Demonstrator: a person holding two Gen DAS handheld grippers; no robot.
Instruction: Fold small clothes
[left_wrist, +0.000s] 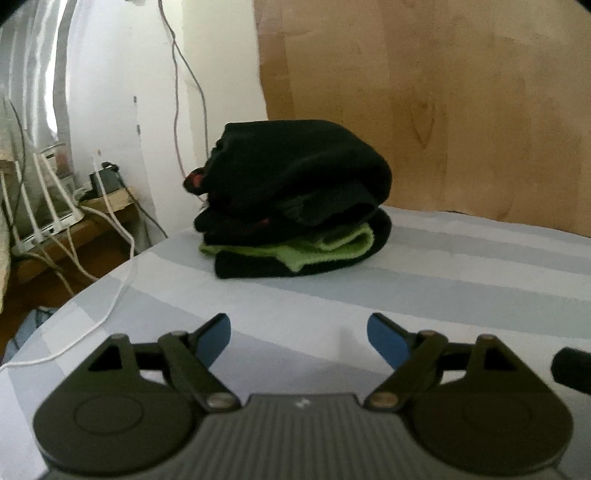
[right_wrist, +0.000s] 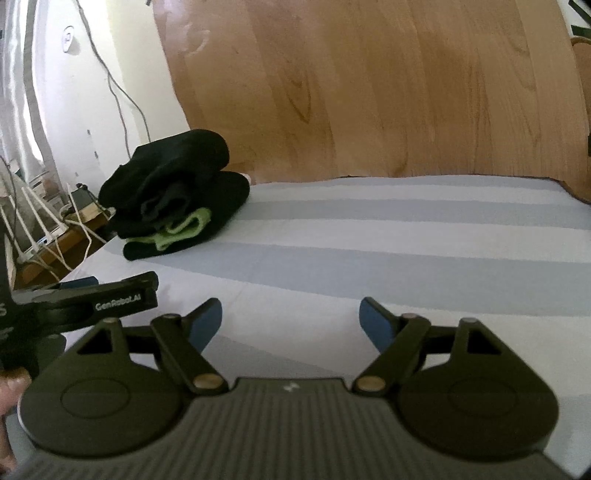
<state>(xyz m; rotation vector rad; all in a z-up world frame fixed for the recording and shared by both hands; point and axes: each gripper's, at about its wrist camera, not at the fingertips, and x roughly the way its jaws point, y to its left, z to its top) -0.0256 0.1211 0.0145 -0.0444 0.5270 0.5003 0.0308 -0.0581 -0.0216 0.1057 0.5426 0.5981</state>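
The left tool (left_wrist: 299, 341) hovers low over the striped surface (left_wrist: 461, 266), blue-padded fingers (left_wrist: 212, 339) spread wide with nothing between them. The stack of folded clothes (left_wrist: 295, 195), black pieces with one bright green layer (left_wrist: 332, 245) near the bottom, sits at twelve o'clock from it, well apart, near the surface's far left corner. The right tool (right_wrist: 290, 325) is likewise spread and empty; from it the stack (right_wrist: 177, 192) lies at ten o'clock, and the left tool's body (right_wrist: 88, 302) shows at nine o'clock, just beside. A wooden board (right_wrist: 369, 85) stands behind the surface, and white cables (left_wrist: 48, 206) hang at the left.
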